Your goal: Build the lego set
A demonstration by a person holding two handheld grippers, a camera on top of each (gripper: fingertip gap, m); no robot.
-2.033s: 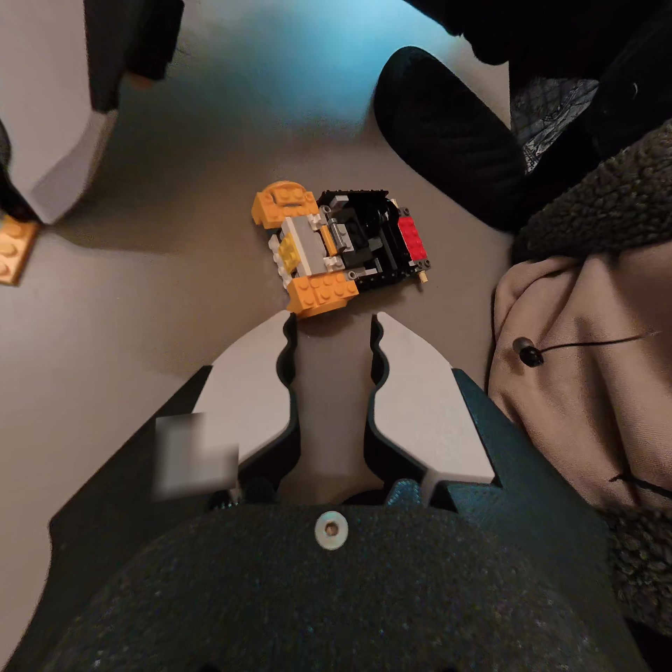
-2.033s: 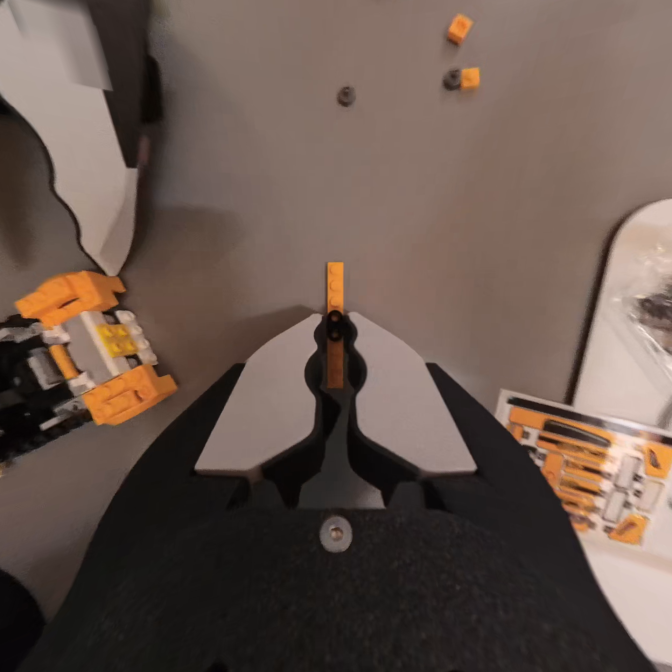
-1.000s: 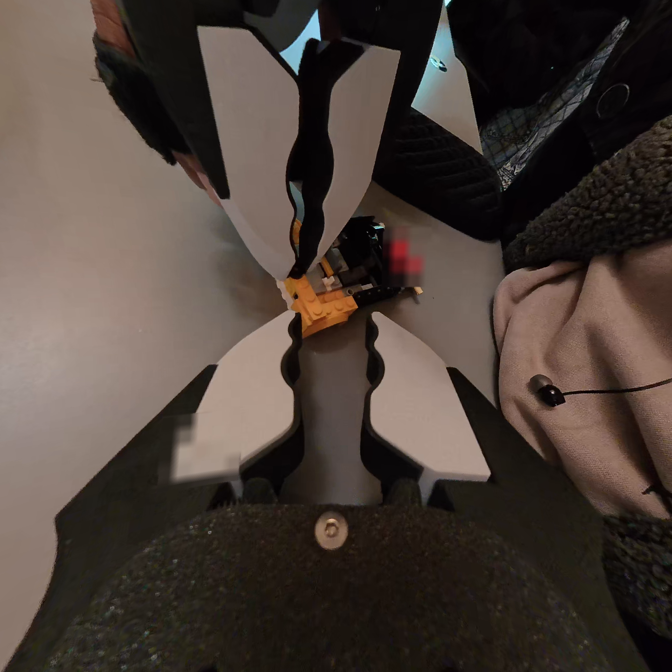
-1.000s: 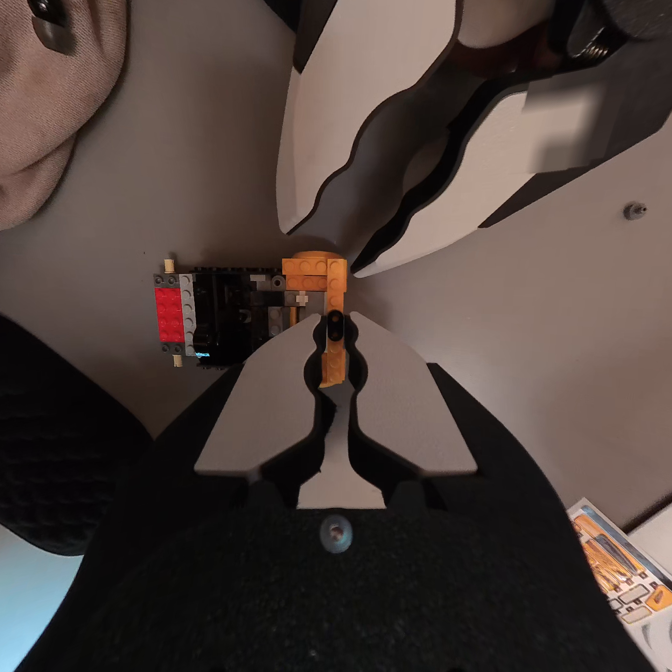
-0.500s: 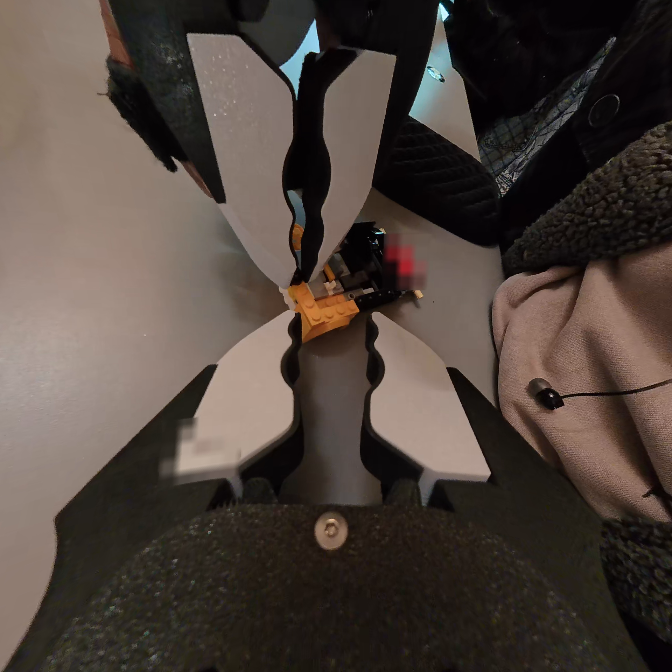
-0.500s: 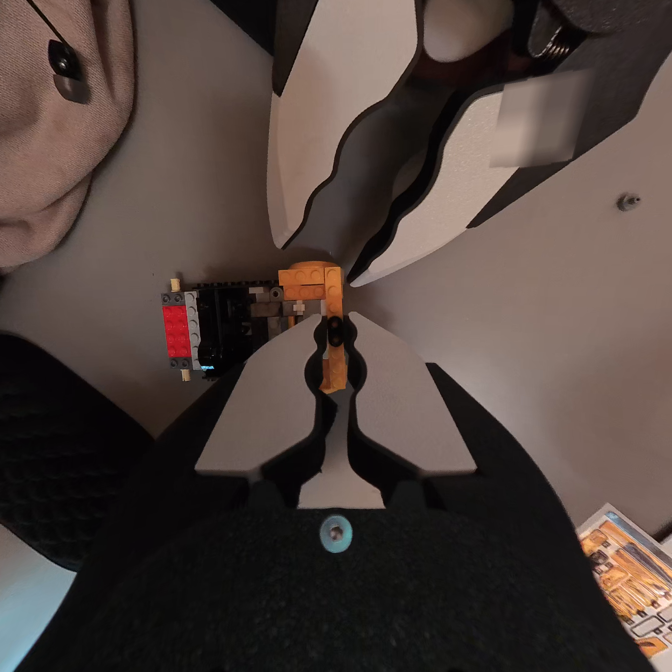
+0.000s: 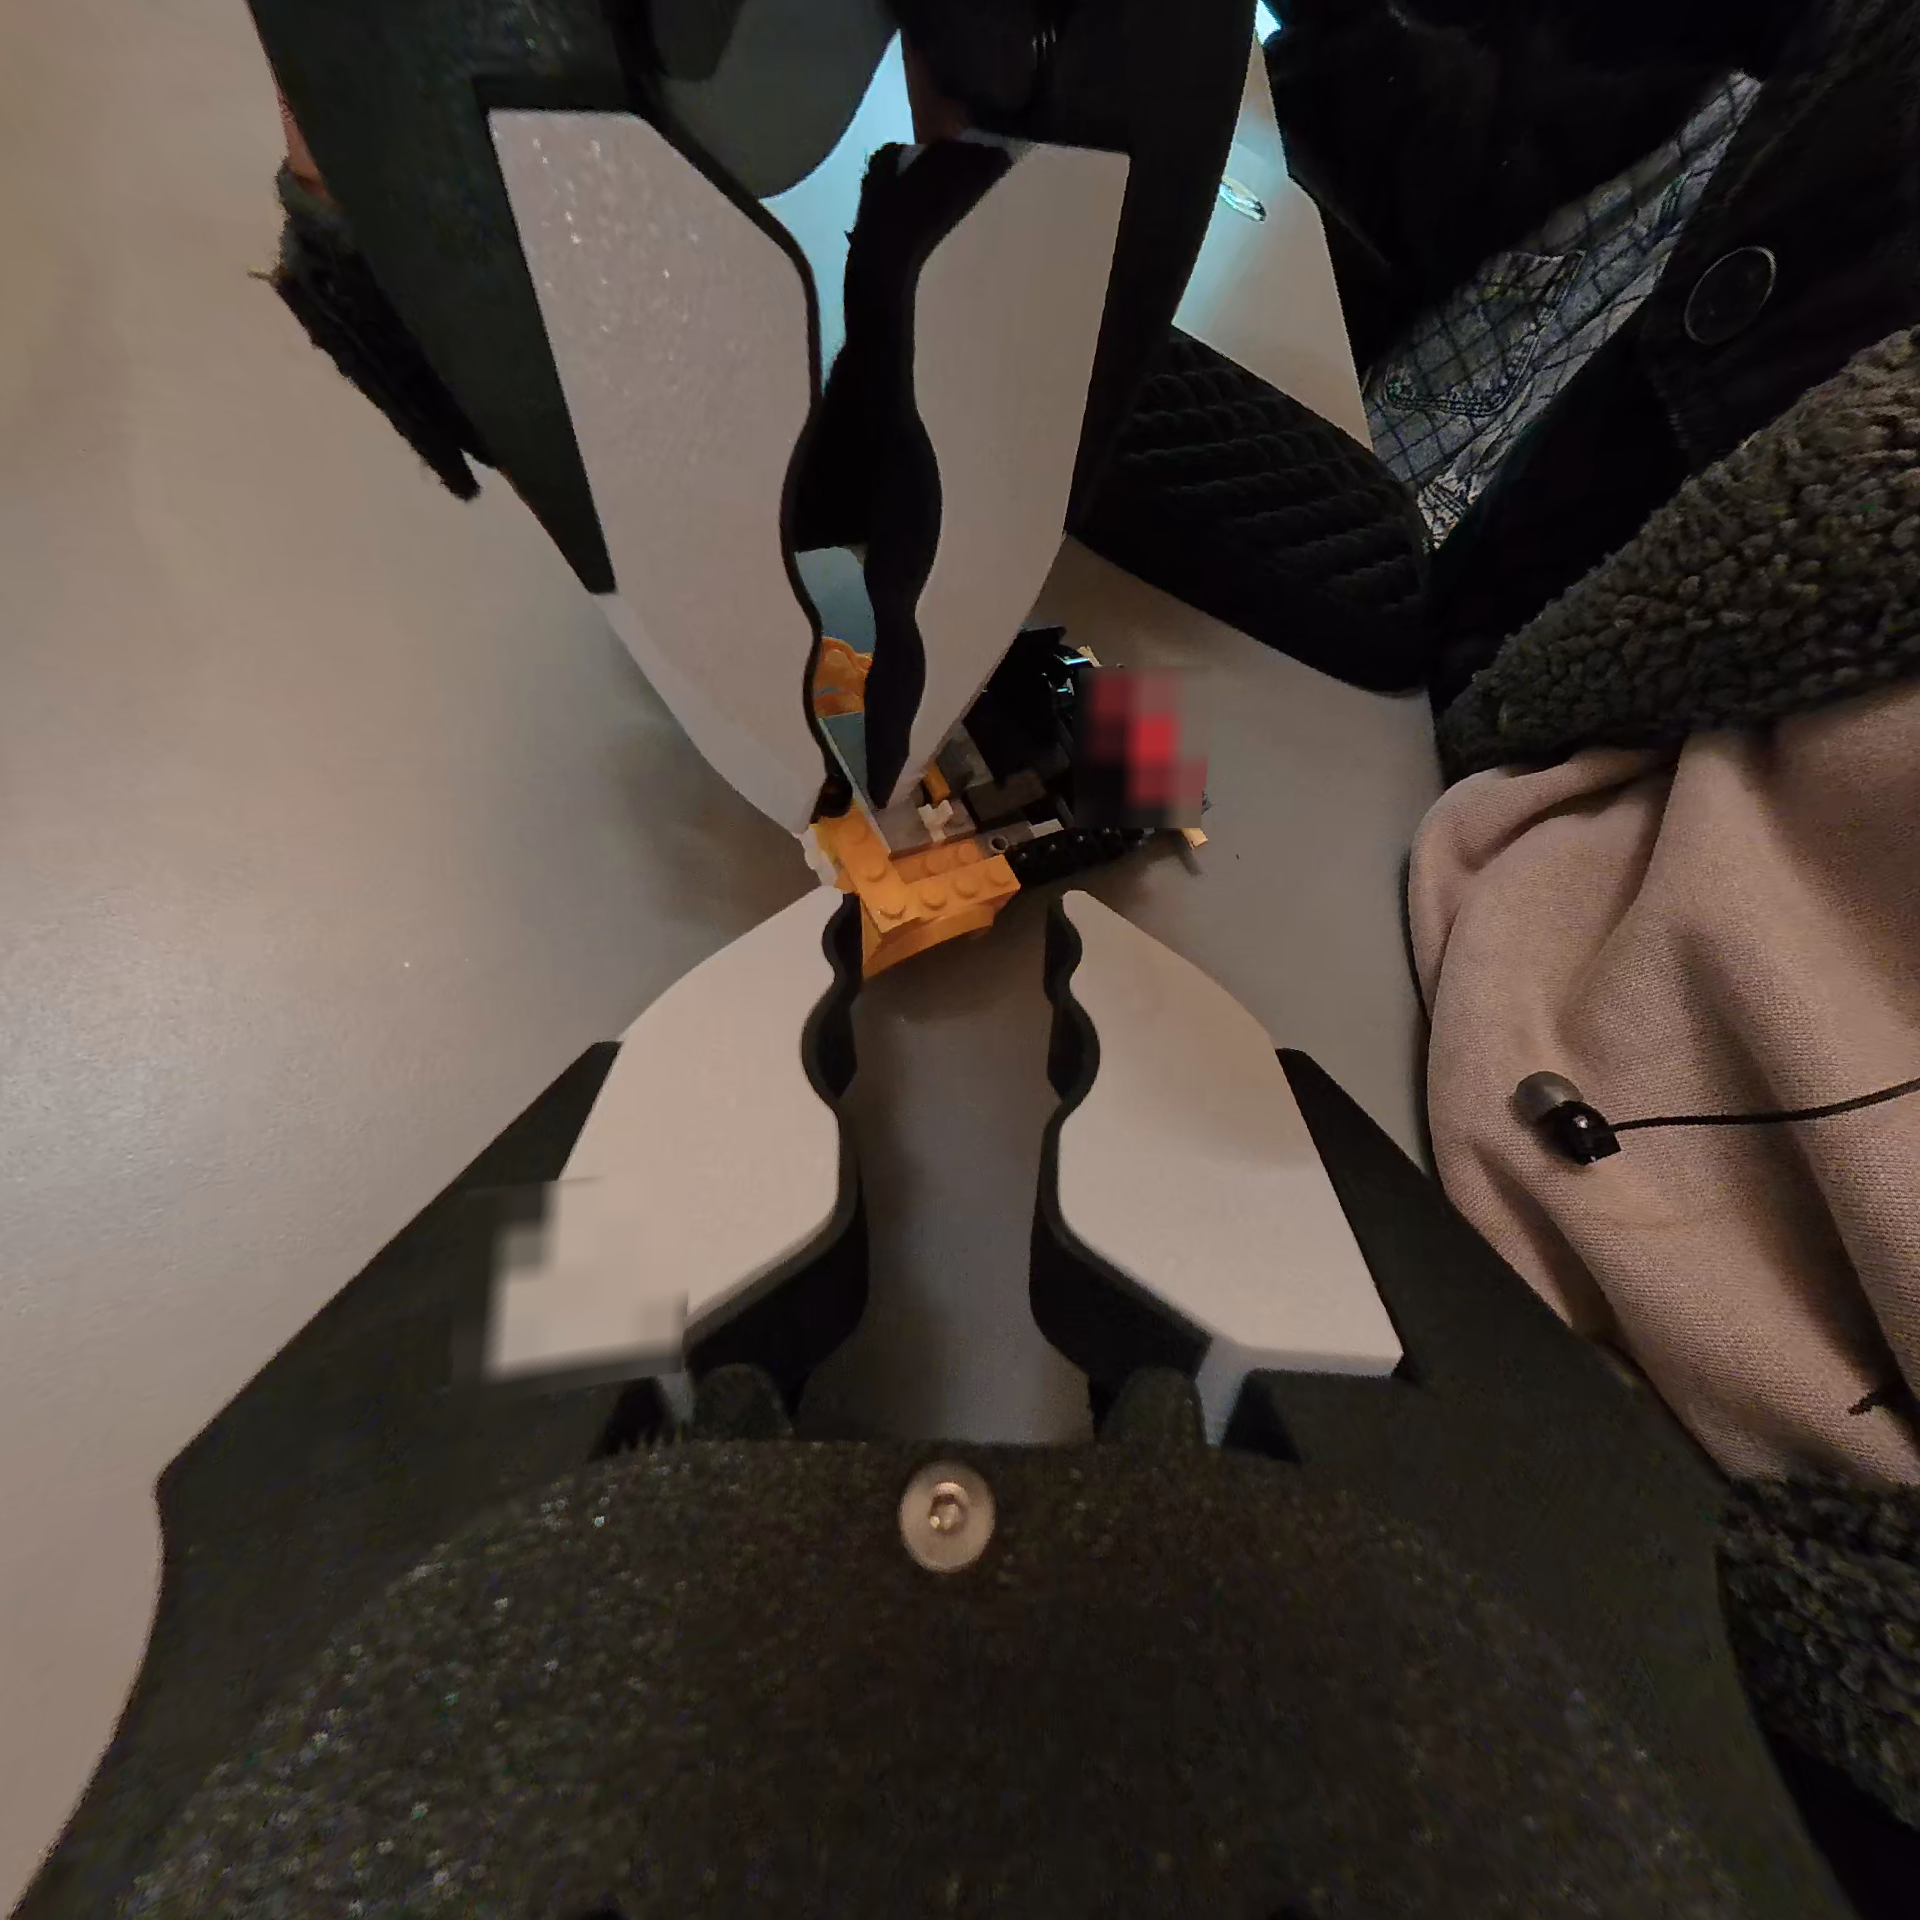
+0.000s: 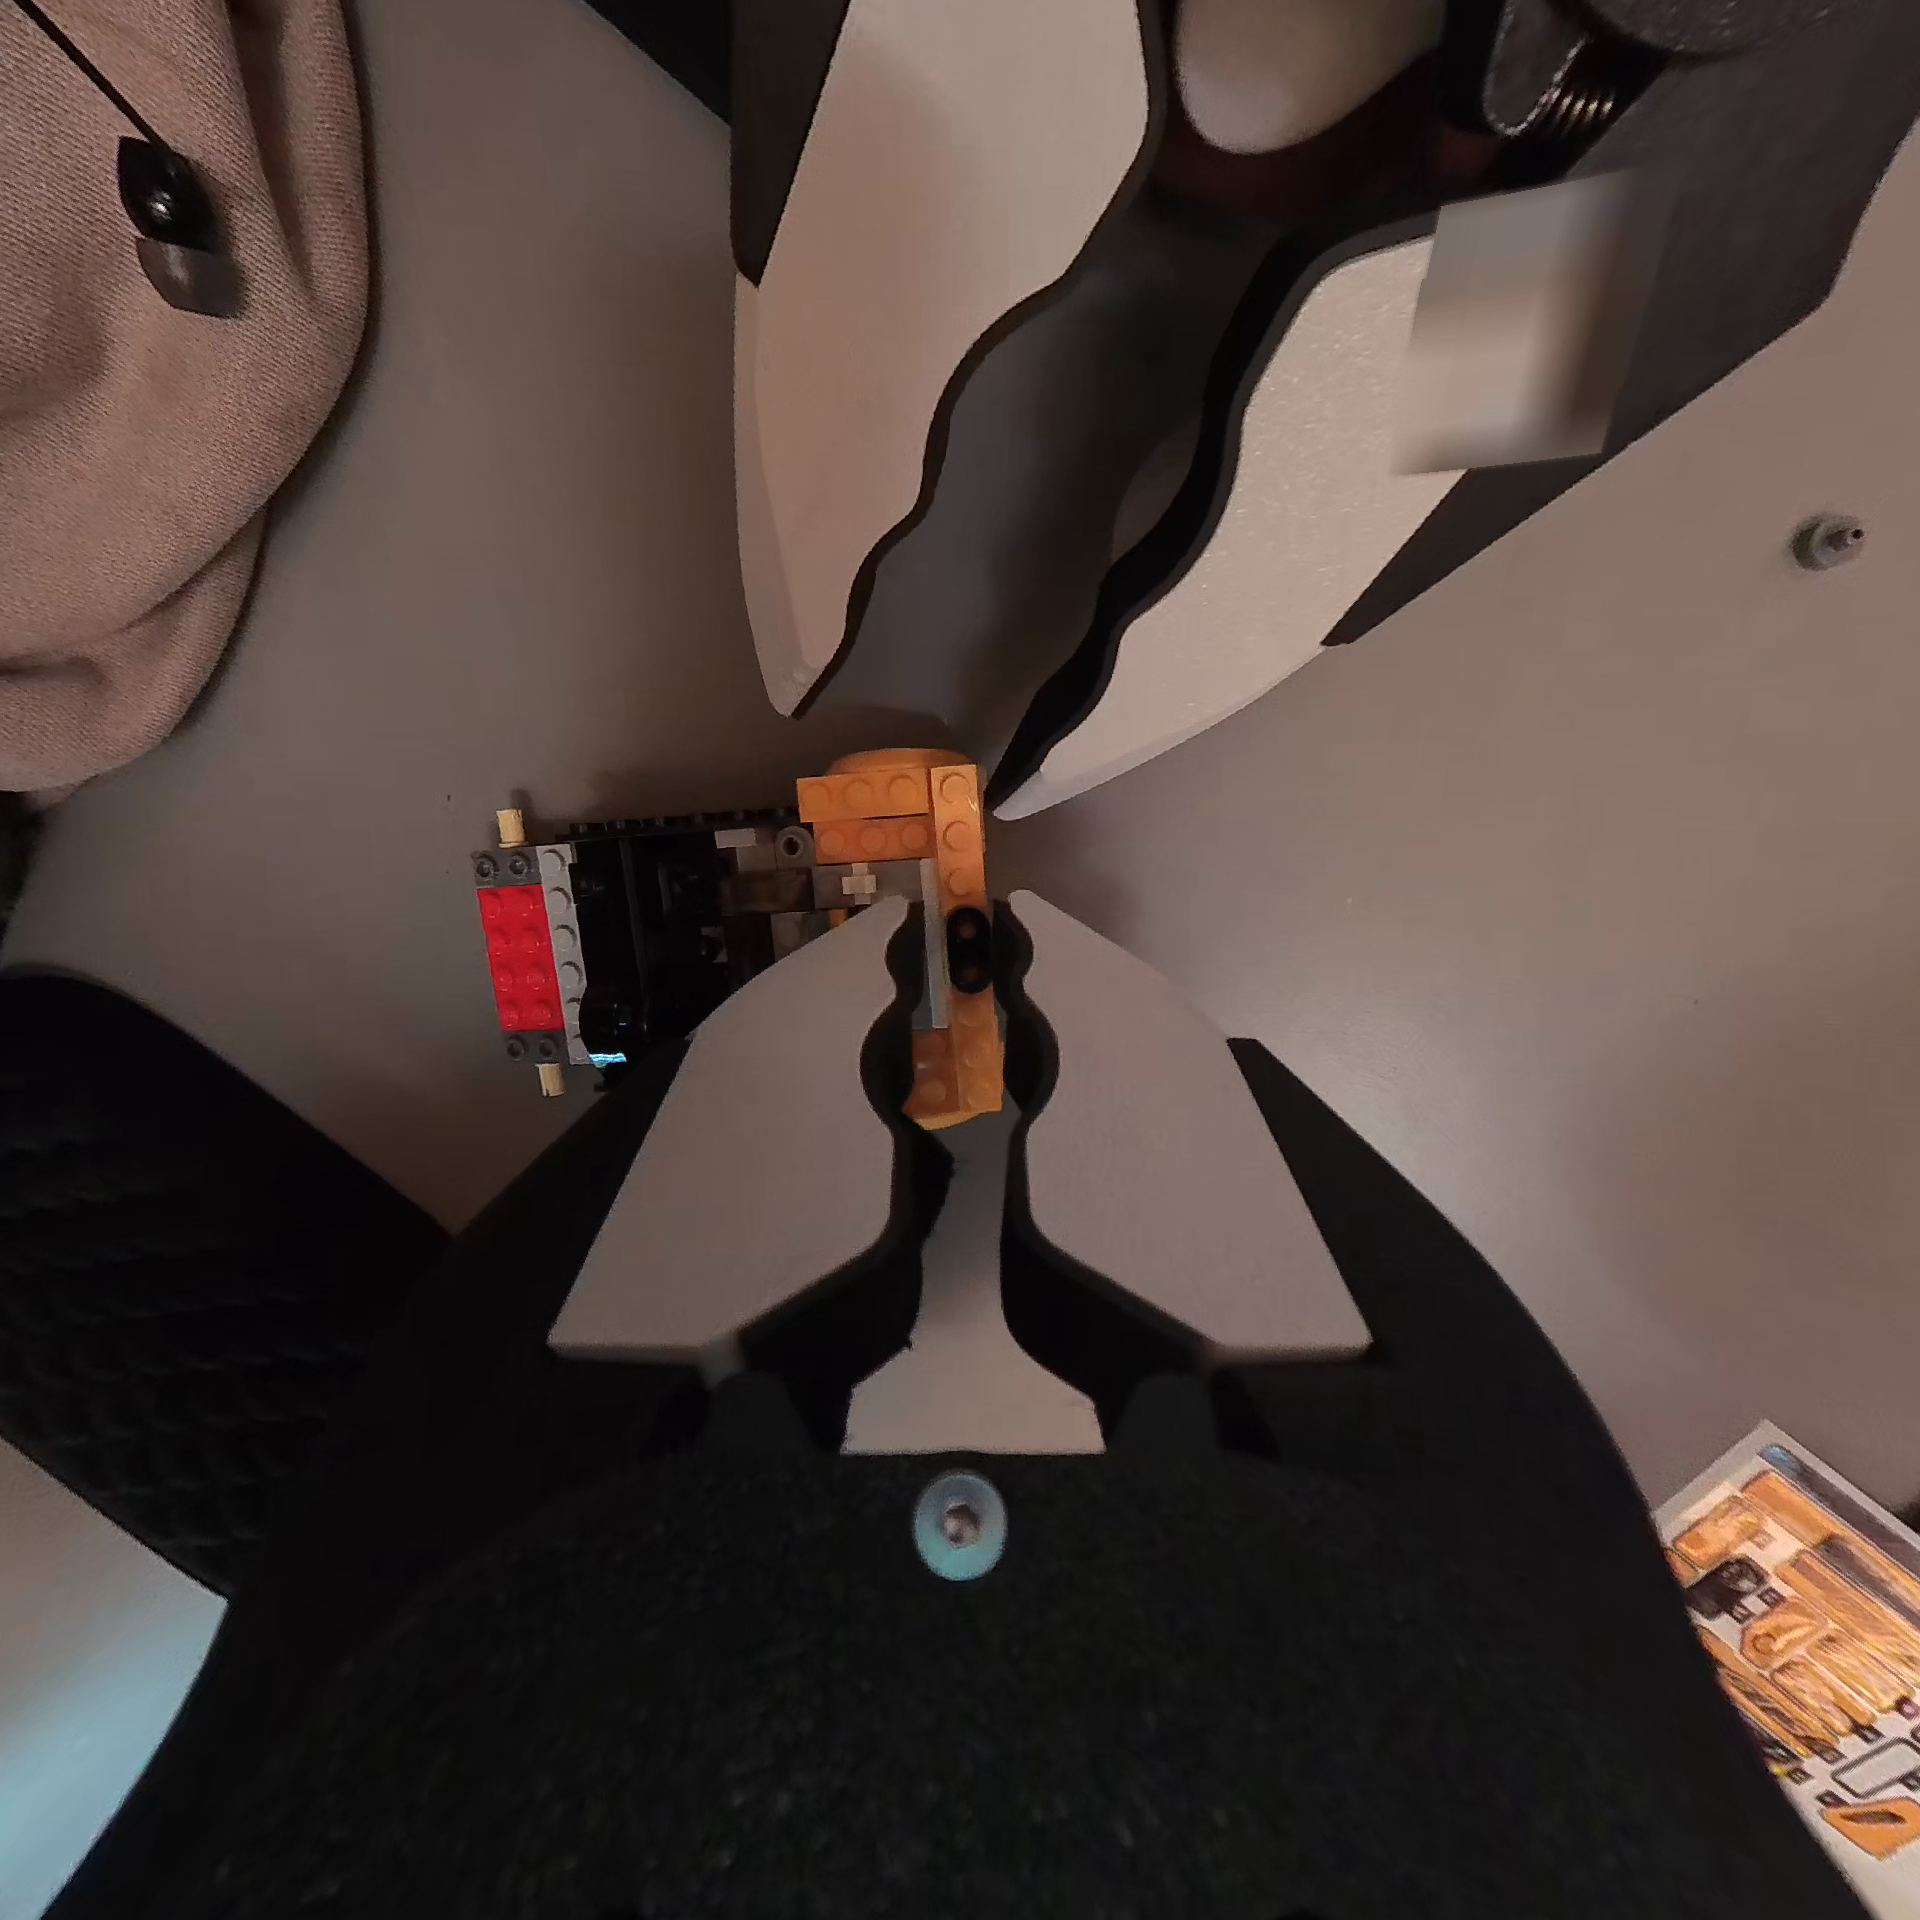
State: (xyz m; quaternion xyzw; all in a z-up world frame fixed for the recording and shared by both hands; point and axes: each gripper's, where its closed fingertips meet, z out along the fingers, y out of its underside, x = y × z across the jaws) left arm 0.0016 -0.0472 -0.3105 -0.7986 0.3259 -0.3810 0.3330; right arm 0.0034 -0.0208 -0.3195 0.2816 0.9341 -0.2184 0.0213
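The lego model (image 8: 665,914) lies on the table, black in the middle, with a red brick (image 8: 514,956) at its left end and orange plates (image 8: 883,805) at its right. My right gripper (image 8: 958,902) is shut over the orange front strip on a small grey and black lego piece (image 8: 971,951). In the left wrist view the right gripper (image 7: 857,805) comes down from the top onto the model's orange end (image 7: 935,883). My left gripper (image 7: 945,914) is open and empty, its tips on either side of that orange end. It also shows at the top of the right wrist view (image 8: 899,756).
A beige garment with a drawstring toggle (image 7: 1662,1039) lies right beside the model. A black knitted item (image 7: 1247,499) lies behind it. An instruction booklet (image 8: 1818,1621) lies at the lower right, and a small screw (image 8: 1823,540) sits in the pale table (image 8: 1455,935). My two grippers' fingertips are within a few centimetres of each other. The red brick (image 8: 514,956) is about 9 centimetres from both grippers' fingertips.
My right gripper has shifted slightly over the orange strip, and a grey plate now shows beside the black piece between its fingers. The left gripper has stayed open at the orange end.
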